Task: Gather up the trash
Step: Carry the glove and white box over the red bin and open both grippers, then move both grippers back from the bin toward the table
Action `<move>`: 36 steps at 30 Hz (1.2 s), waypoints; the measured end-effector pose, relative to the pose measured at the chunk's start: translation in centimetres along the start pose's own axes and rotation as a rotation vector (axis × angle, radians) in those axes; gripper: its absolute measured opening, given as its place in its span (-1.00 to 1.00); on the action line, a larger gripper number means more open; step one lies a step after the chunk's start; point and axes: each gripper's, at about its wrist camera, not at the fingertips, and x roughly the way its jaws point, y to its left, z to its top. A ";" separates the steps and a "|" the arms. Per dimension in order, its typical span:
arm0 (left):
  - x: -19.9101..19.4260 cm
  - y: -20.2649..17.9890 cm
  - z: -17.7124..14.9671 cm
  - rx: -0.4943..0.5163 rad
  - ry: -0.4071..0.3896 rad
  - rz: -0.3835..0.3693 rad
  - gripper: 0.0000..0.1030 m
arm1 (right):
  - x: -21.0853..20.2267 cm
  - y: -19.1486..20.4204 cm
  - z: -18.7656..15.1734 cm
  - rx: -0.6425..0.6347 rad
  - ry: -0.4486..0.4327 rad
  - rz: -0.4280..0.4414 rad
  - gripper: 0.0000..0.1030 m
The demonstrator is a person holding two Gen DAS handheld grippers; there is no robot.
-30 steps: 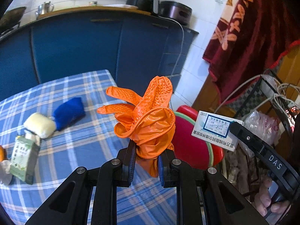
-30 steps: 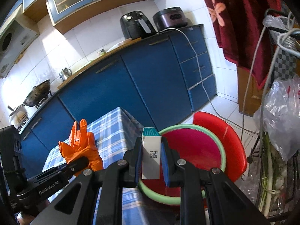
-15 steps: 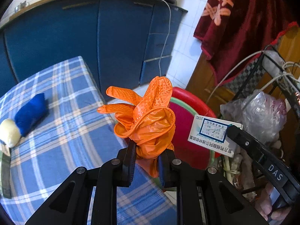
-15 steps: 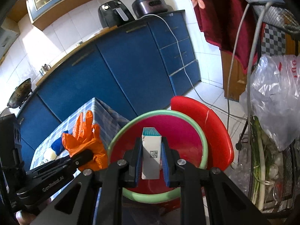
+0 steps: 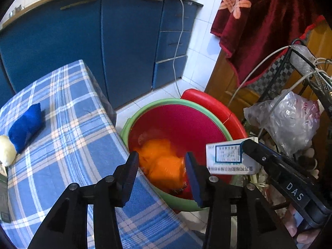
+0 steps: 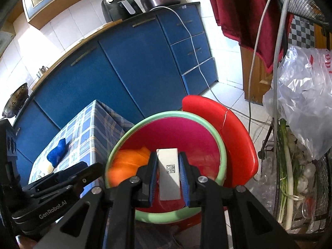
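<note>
The left gripper (image 5: 161,164) hangs above the red bin (image 5: 145,108), its jaws opening with nothing pressed between them; seen through the gap, the orange glove (image 5: 164,161) is a blurred shape inside the bin, against its near left wall. In the right wrist view the same glove (image 6: 128,161) shows as an orange smear low in the bin (image 6: 223,151), just left of the right gripper (image 6: 168,174). That gripper's jaws are clamped on a small white carton (image 6: 168,172), upright, with a printed code square on the face toward the camera; it is held over the bin's mouth. From the left camera the carton (image 5: 226,157) sits at the tip of the right gripper (image 5: 247,147), over the bin's right rim. The bin has a pale green rim and stands on the floor just beside the corner of the surface (image 5: 62,124) with the blue checked cloth. On that cloth, far left, lie a blue pouch (image 5: 26,127) and a cream ball (image 5: 6,153), touching each other. A clear plastic bag (image 5: 290,120) hangs from a wire rack on the right
</note>
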 end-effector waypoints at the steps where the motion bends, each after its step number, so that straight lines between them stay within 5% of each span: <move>1: -0.1 0.1 0.0 -0.001 -0.002 0.001 -0.07 | -0.1 0.1 0.0 -0.002 -0.002 0.002 -0.53; 7: -0.8 0.8 -0.2 -0.022 -0.013 0.015 -0.07 | -0.3 0.4 -0.1 -0.005 -0.004 0.011 -0.53; 11: -1.4 1.5 -0.3 -0.041 -0.022 0.023 -0.06 | -0.4 0.4 -0.1 0.011 0.002 0.042 -0.28; 36: -6.9 5.3 -2.7 -0.145 -0.086 0.095 -0.06 | -2.7 3.2 -0.8 -0.022 -0.016 0.105 0.07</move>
